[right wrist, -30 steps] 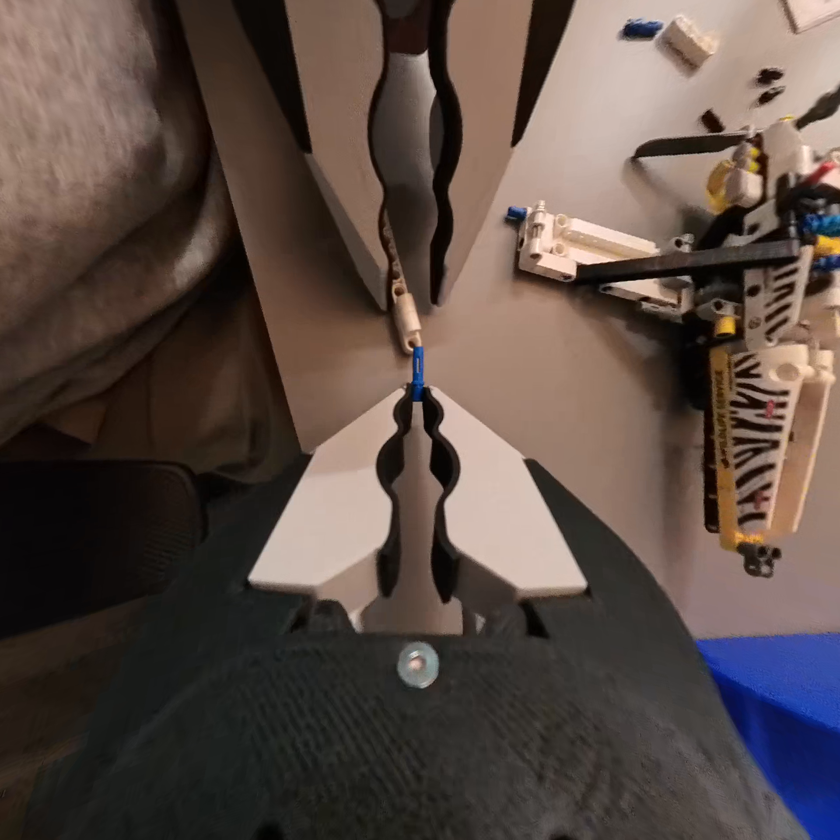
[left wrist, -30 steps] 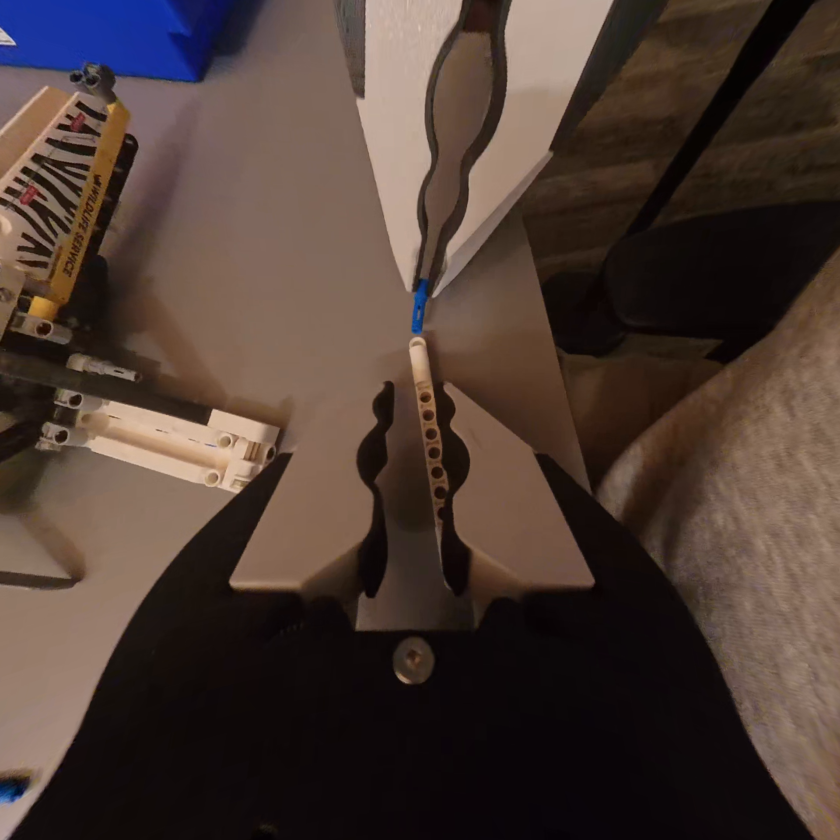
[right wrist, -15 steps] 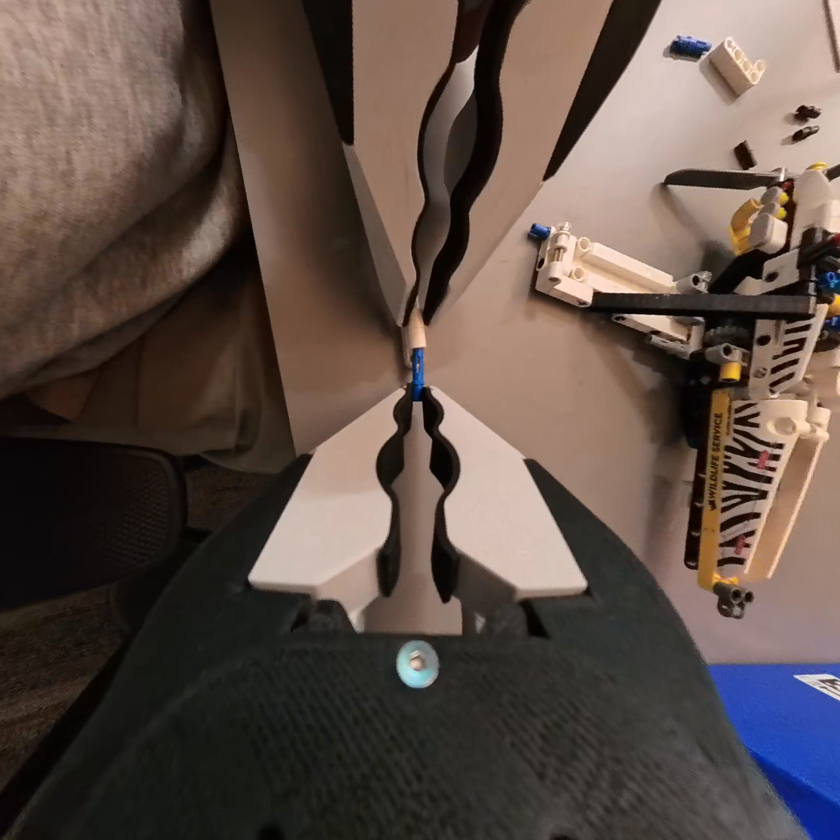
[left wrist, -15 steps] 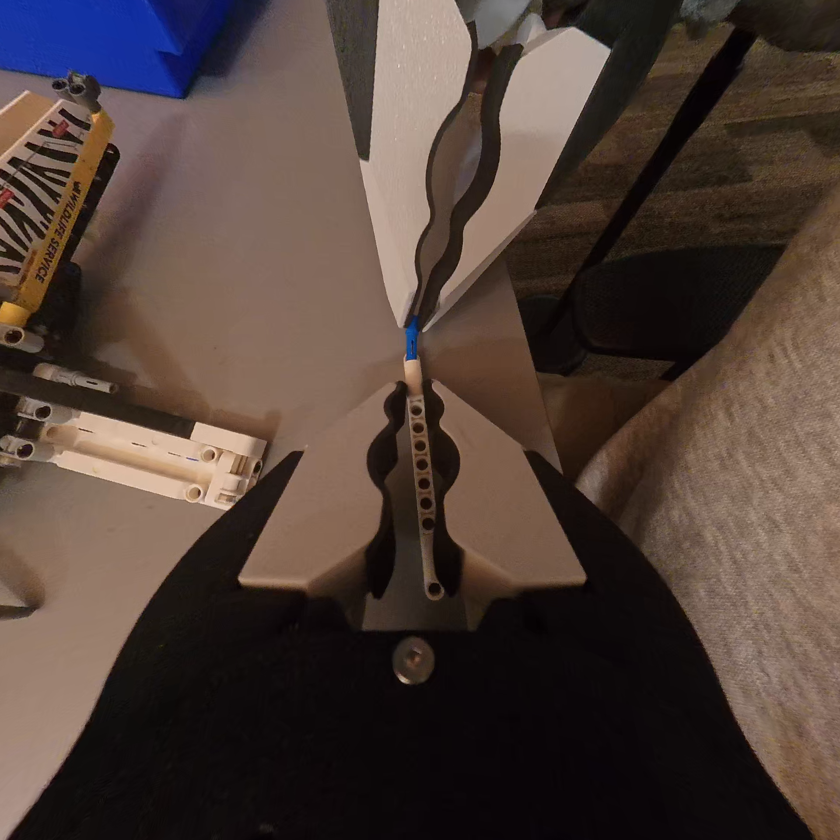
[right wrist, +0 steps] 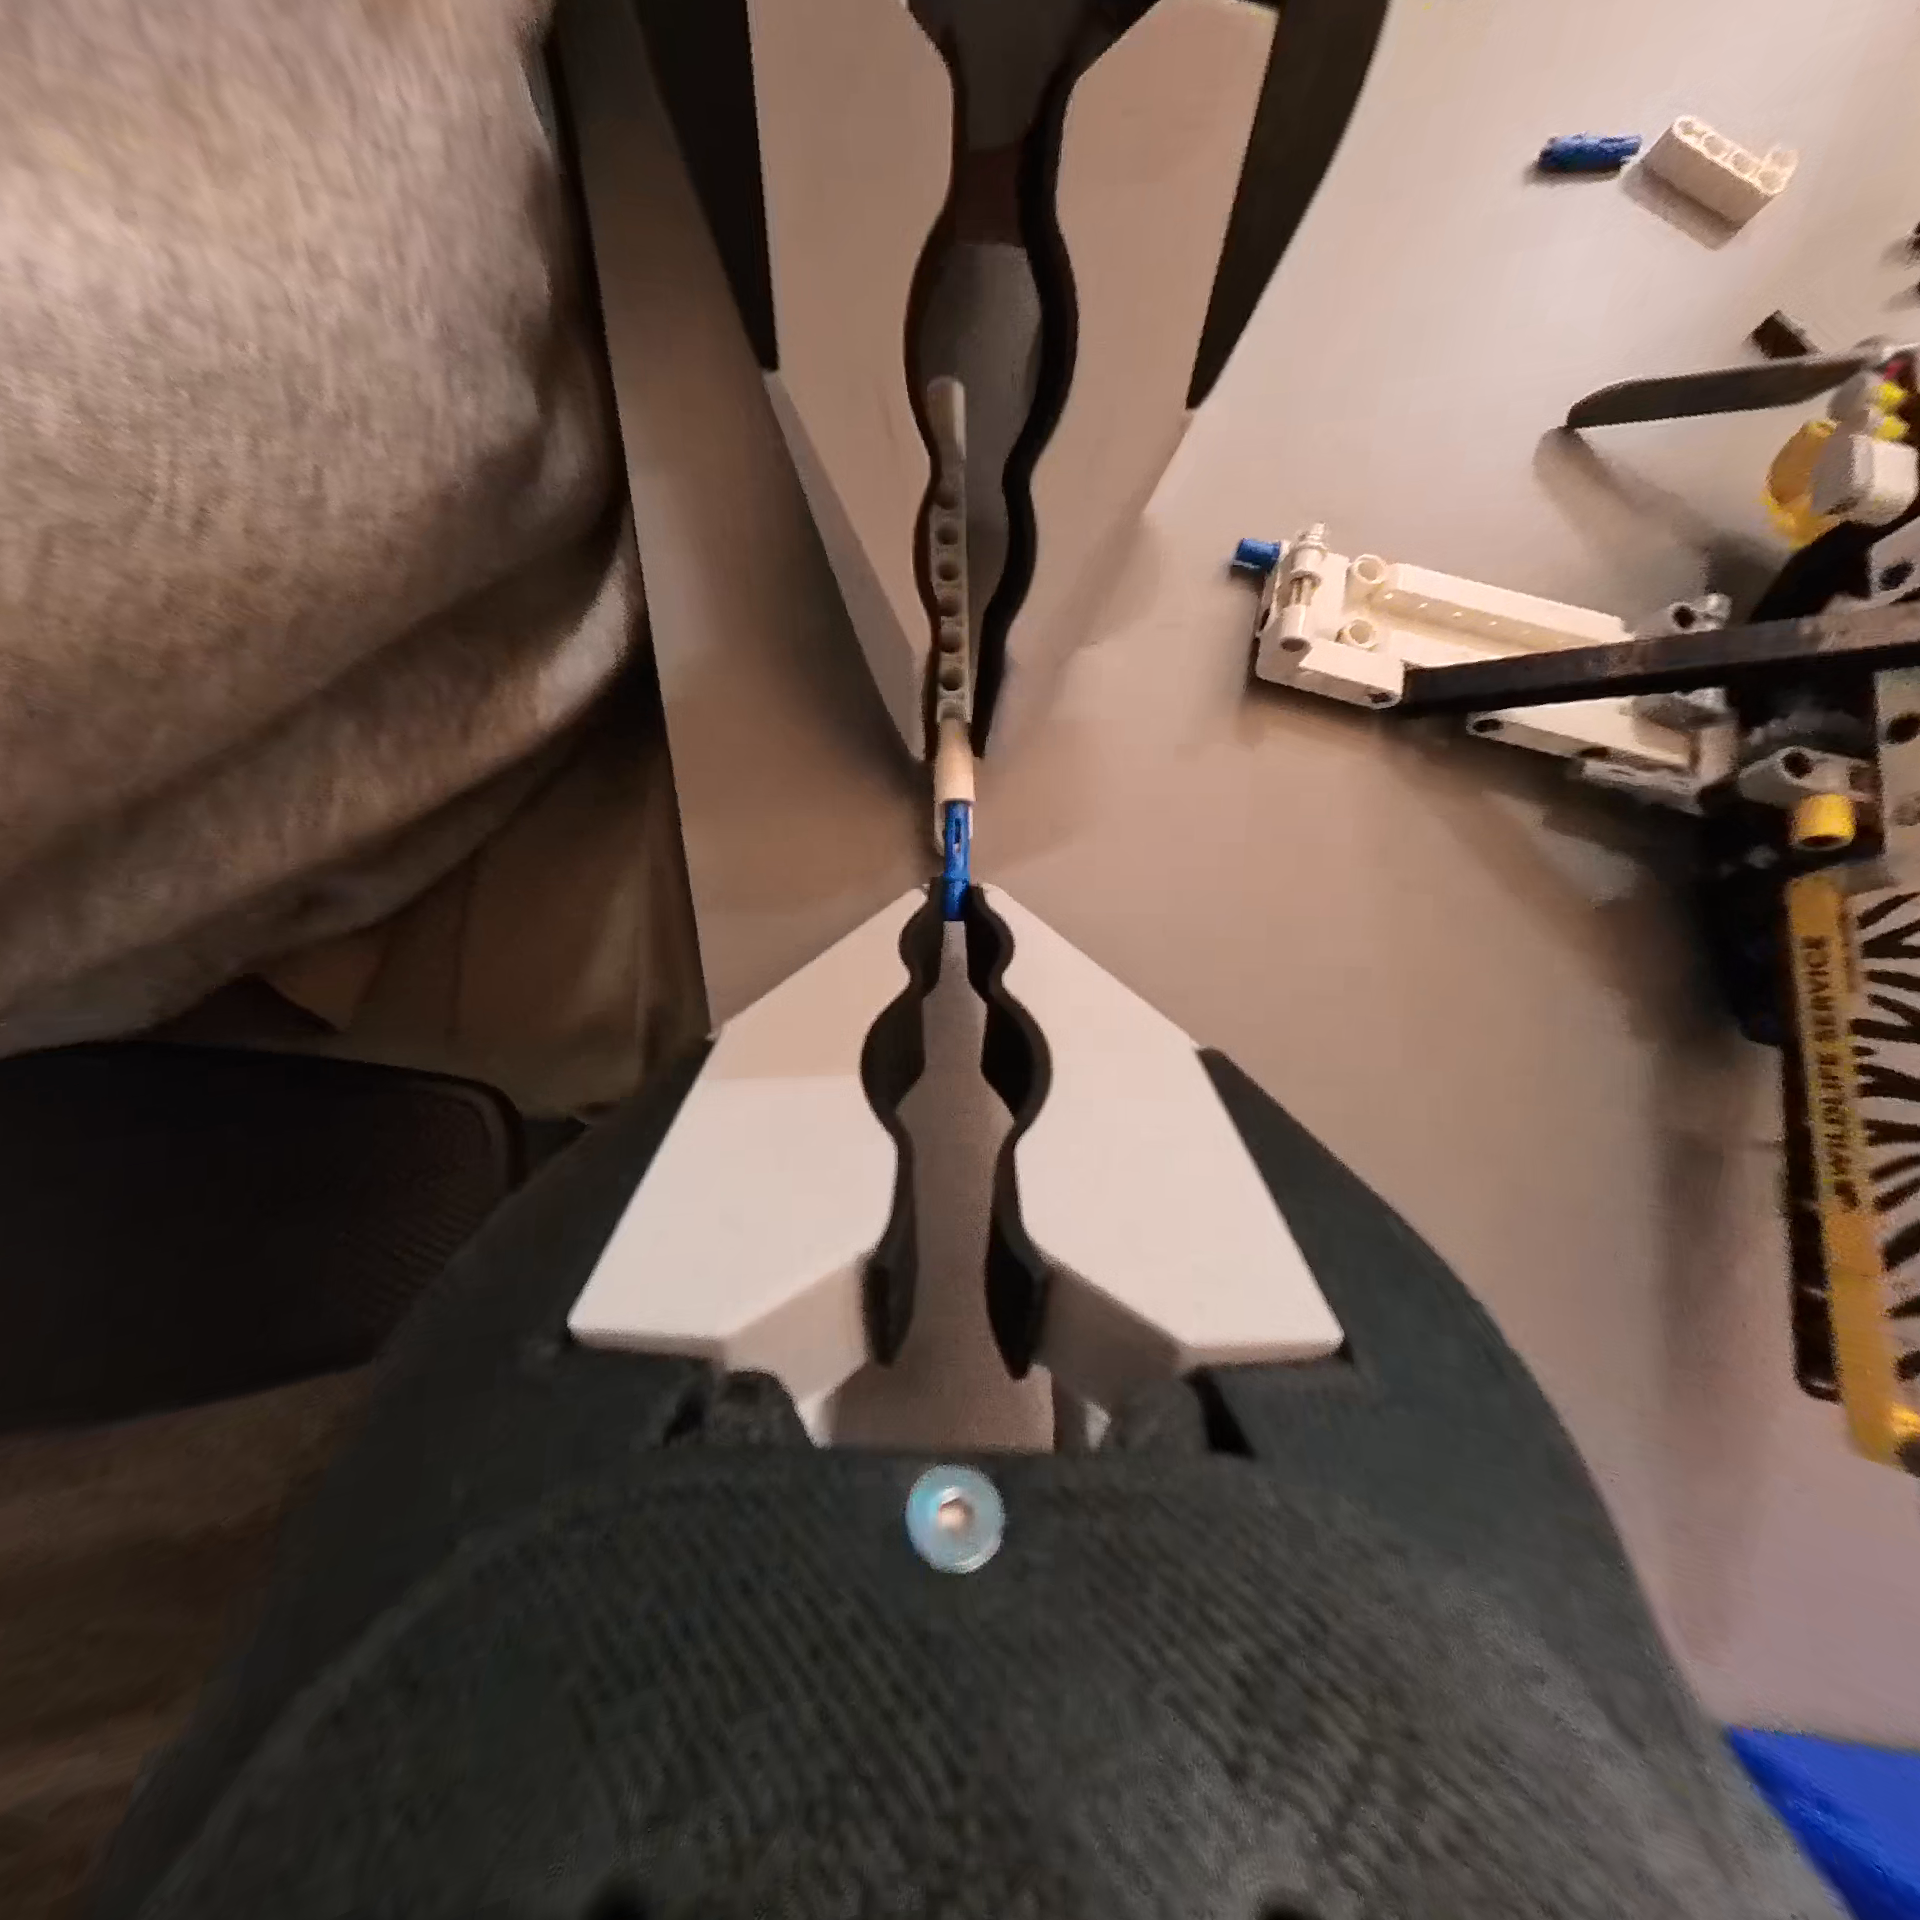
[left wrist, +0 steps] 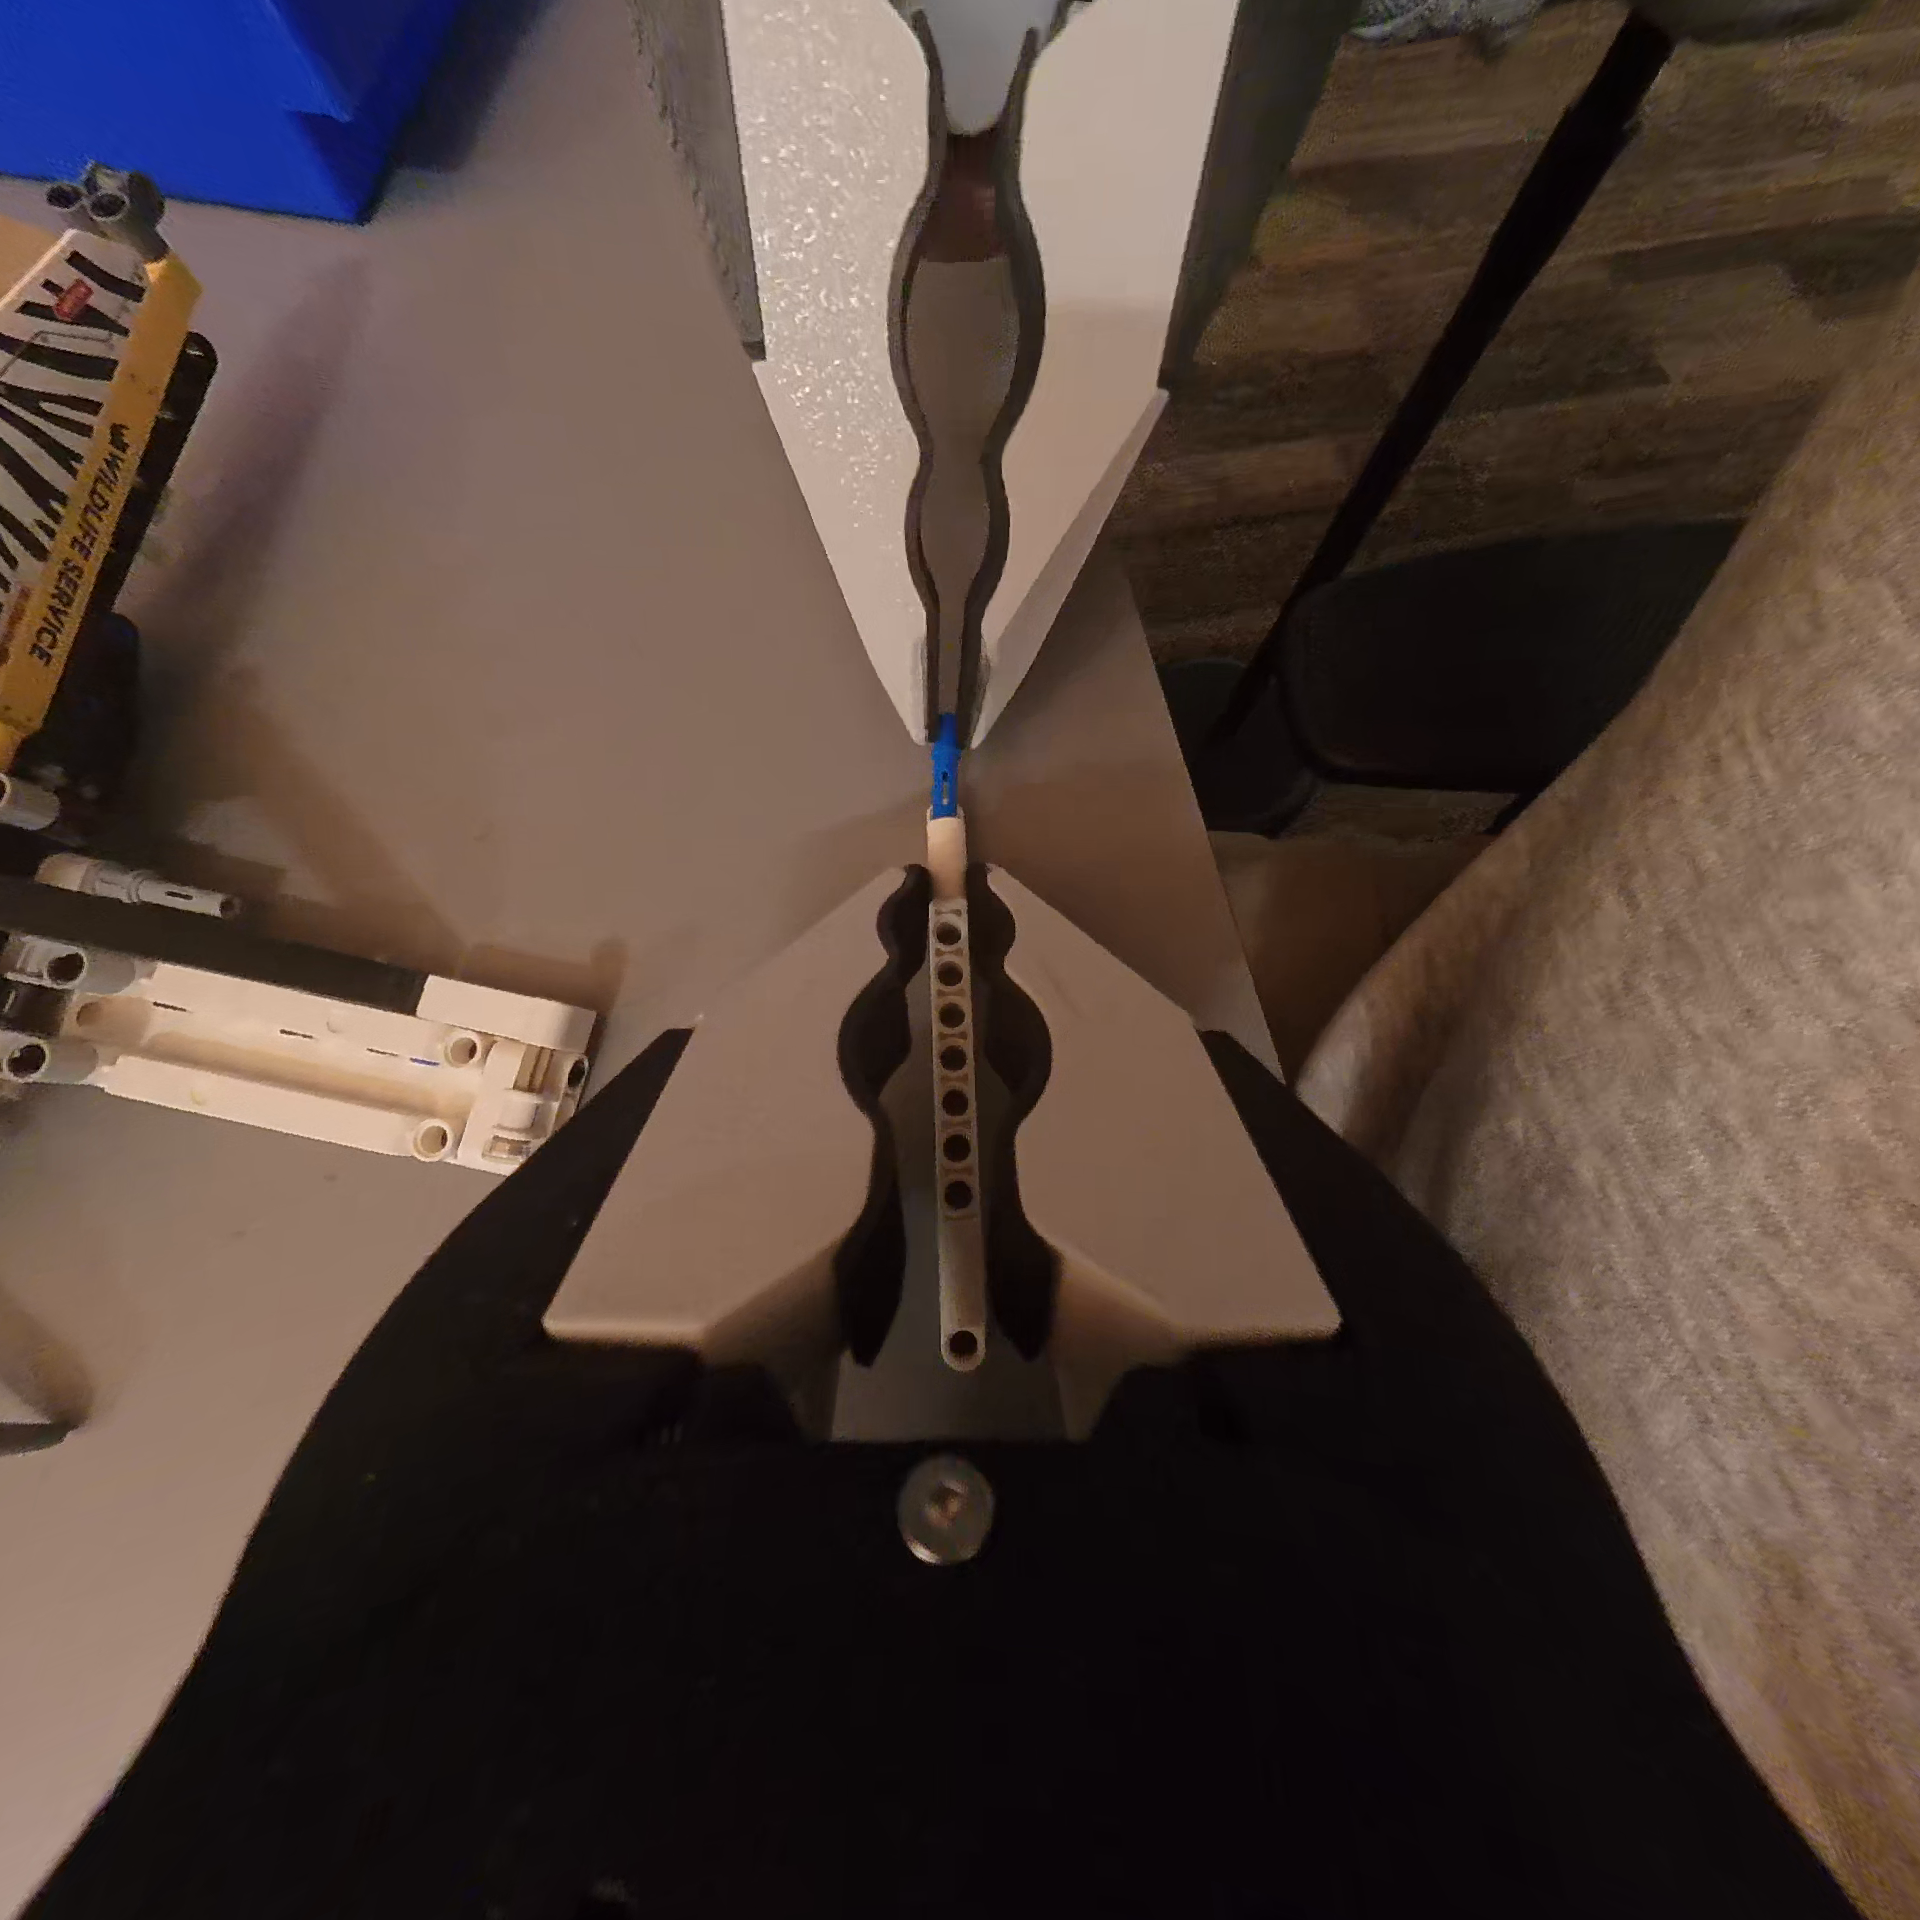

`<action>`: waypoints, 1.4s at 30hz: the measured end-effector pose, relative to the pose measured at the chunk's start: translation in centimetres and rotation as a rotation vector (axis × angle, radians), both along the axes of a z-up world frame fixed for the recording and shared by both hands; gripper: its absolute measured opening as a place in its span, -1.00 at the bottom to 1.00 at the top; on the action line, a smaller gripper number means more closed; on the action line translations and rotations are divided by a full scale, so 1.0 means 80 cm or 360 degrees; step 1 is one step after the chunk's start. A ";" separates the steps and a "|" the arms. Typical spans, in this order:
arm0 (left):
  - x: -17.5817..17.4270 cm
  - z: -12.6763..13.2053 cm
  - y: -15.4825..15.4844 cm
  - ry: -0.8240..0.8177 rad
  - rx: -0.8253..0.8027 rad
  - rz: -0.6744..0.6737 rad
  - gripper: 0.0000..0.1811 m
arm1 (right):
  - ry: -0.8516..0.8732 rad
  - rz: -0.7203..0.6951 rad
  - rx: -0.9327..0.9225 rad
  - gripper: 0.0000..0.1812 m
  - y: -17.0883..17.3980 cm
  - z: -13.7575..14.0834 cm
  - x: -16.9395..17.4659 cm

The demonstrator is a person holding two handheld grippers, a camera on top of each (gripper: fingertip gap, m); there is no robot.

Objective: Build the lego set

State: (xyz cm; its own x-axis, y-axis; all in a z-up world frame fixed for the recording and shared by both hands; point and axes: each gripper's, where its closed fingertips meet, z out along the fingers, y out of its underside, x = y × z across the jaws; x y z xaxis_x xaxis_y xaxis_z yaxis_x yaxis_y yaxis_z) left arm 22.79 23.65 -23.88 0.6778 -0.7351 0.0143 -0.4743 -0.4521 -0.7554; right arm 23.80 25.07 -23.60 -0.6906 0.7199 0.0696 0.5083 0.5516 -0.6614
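Observation:
My left gripper (left wrist: 943, 878) is shut on a long white holed beam (left wrist: 956, 1101) that runs back between its jaws, with its rounded end sticking out past the tips. My right gripper (right wrist: 954, 906) is shut on a small blue pin (right wrist: 955, 854). The two grippers face each other tip to tip above the table's edge. The blue pin (left wrist: 944, 771) meets the end of the white beam (right wrist: 951, 644), lined up end to end. In the left wrist view the right gripper (left wrist: 945, 727) comes in from the top; in the right wrist view the left gripper (right wrist: 954, 764) does.
The part-built model with zebra-striped and yellow panels (right wrist: 1849, 1060) and a white frame (left wrist: 312, 1070) lies on the grey table (left wrist: 520, 623). A loose white brick (right wrist: 1709, 171) and blue pin (right wrist: 1584, 151) lie farther off. A blue box (left wrist: 177, 83) stands at the back. A person's grey sleeve (left wrist: 1662, 1143) is close by. Left and right tips are no more than a few centimetres apart. The loose white brick (right wrist: 1709, 171) is about equally far from each gripper, around 25 centimeters.
The two grippers have straightened into line with each other. A second ago a gap showed between pin and beam end; now they meet. The model has shifted in view as the grippers moved.

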 end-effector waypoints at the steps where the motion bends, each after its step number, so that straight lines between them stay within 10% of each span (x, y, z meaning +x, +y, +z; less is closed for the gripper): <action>1: 0.000 0.000 -0.001 0.0000 -0.0001 -0.0011 -0.93 | -0.0006 -0.0012 -0.0053 -0.97 -0.001 0.000 0.000; 42: 0.001 -0.001 -0.011 -0.0044 -0.0121 -0.0141 -0.93 | 0.0045 -0.0002 -0.0506 -0.97 -0.015 0.013 0.000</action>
State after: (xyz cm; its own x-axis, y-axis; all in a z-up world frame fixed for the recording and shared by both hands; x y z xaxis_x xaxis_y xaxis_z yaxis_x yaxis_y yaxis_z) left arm 22.89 22.79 -23.97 0.6085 -0.7884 0.0903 -0.4945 -0.4658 -0.7338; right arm 23.78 23.87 -22.57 -0.6906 0.7096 -0.1397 0.4877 0.3143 -0.8145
